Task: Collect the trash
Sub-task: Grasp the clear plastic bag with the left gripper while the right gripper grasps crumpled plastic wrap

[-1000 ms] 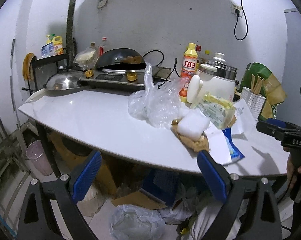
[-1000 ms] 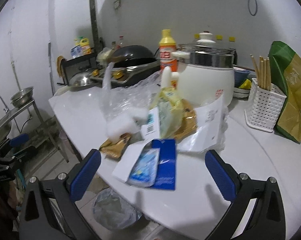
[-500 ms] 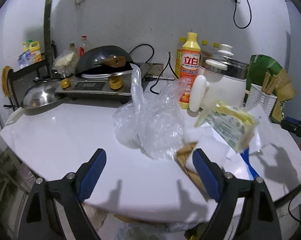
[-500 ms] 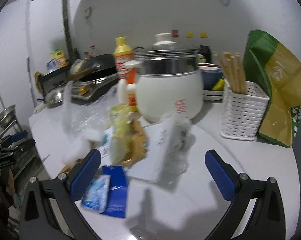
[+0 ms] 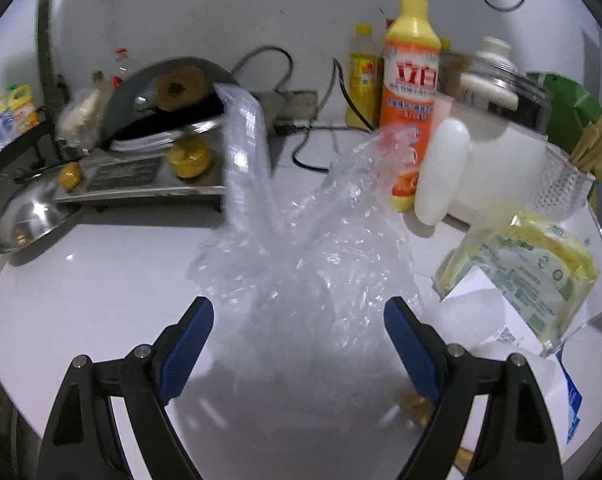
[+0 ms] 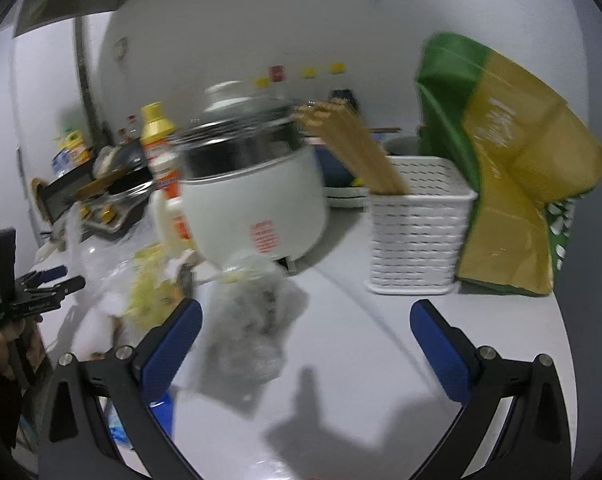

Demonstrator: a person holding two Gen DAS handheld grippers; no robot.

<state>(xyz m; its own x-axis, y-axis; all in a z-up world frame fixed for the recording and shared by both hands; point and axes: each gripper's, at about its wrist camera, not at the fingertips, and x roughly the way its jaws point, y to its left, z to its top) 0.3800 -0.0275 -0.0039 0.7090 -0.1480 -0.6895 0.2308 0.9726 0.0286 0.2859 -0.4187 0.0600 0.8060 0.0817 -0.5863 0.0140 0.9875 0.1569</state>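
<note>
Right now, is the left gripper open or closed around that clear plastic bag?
Open: left gripper straddles the clear plastic bag, blue pads wide apart.

The left hand-held gripper [image 5: 299, 322] is holding its two blue-padded fingers [image 5: 189, 344] spread wide apart, with both black finger arms reaching forward and slightly downward from the bottom of the left wrist view. The right hand-held gripper [image 6: 305, 330] is likewise keeping its blue pads [image 6: 433, 344] wide apart, with nothing clamped between them, and is pointing forward at a slight tilt. In the right wrist view the left hand-held gripper is also showing at the far left edge, seen side-on with its blue tips pointing to the right, and the person's left hand [image 6: 5, 348] is wrapping around its black handle from below.
</note>
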